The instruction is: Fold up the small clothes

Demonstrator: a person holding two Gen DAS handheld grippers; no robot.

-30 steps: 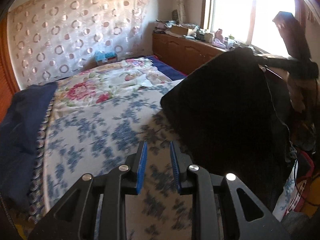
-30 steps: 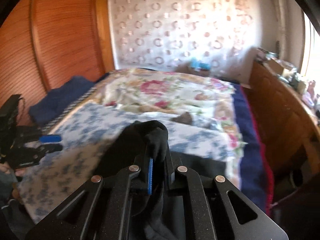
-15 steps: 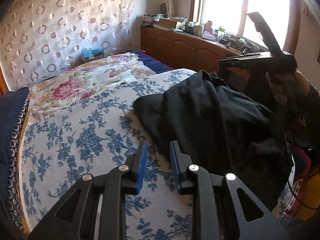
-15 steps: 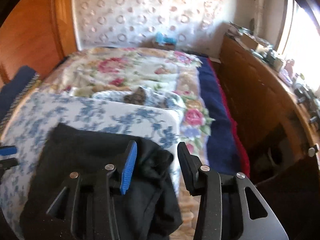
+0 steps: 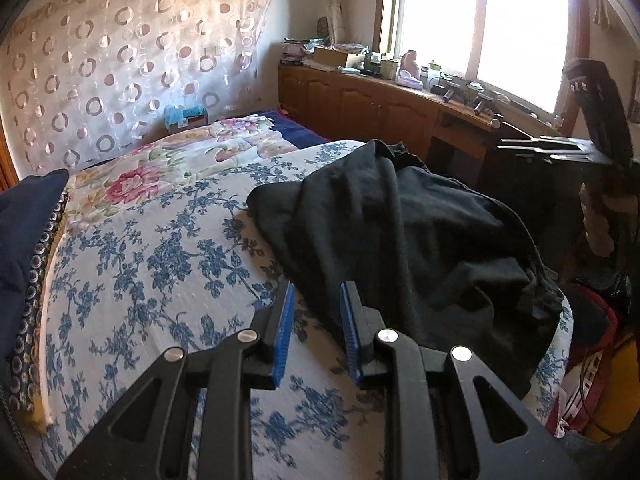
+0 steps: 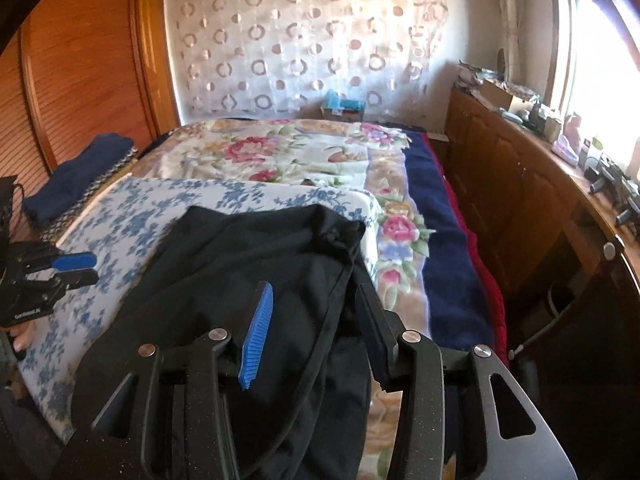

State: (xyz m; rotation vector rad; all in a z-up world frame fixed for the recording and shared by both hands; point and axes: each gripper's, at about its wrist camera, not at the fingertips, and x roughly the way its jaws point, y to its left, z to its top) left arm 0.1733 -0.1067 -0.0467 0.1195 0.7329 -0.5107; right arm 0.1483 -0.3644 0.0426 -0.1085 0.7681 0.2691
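Nearest in the left wrist view, the left tool (image 5: 316,320) is seen with its blue pads (image 5: 285,332) set a narrow gap apart, nothing gripped between them, poised over the blue-flowered white cloth (image 5: 152,272) spread on the bed. Just beyond its tips, the black garment (image 5: 400,240) is laid in a rumpled heap on that cloth, its right edge draped over the side. In the right wrist view, the right tool (image 6: 316,320) is held over the same garment (image 6: 248,264) with its jaws parted and no fabric pinched, though a dark hem is seen running between them. At the left edge of that view, the left tool (image 6: 76,268) is seen over the flowered cloth, apart from the garment. Farther off, a rose-patterned bedspread (image 6: 288,156) and a navy blanket (image 6: 444,248) are seen, then a wooden cabinet (image 5: 360,104) under the window, and a curtain with ring patterns (image 6: 304,40) behind the bed.
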